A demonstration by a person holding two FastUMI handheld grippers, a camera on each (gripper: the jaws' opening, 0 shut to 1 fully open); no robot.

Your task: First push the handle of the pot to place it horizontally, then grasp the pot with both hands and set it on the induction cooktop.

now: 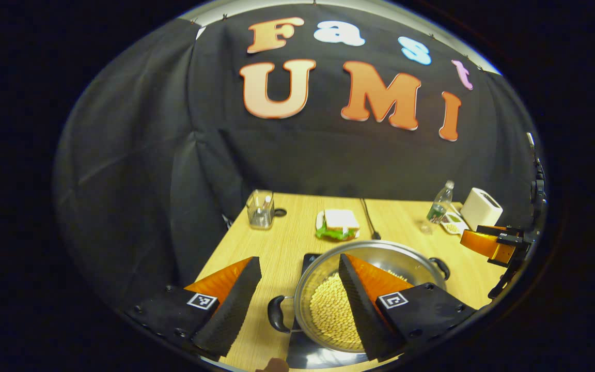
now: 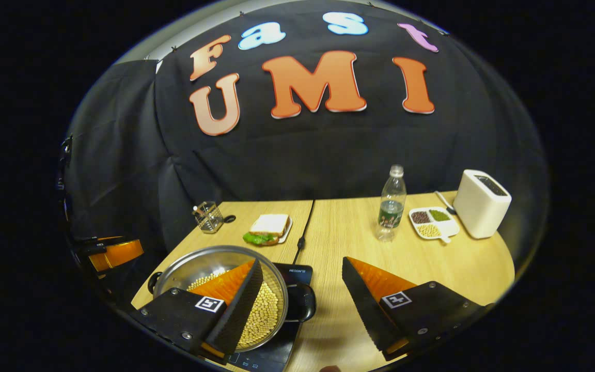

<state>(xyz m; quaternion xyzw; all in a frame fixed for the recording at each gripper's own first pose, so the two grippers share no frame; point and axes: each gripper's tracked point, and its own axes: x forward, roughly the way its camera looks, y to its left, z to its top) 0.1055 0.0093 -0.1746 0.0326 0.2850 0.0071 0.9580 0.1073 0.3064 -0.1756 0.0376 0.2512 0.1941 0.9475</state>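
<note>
A steel pot holding pale beans sits on the black induction cooktop at the table's near edge. Its two black handles point sideways. My left gripper is open, and the pot's left handle lies in the gap between its fingers, untouched. My right gripper is open too, with the pot's right handle between its fingers. One finger of each gripper hangs over the beans. Each gripper also shows far off in the other's view: the right gripper and the left gripper.
On the wooden table behind the pot are a sandwich on a plate, a wire utensil holder, a water bottle, a divided dish of beans and a white toaster. A black cable runs back from the cooktop.
</note>
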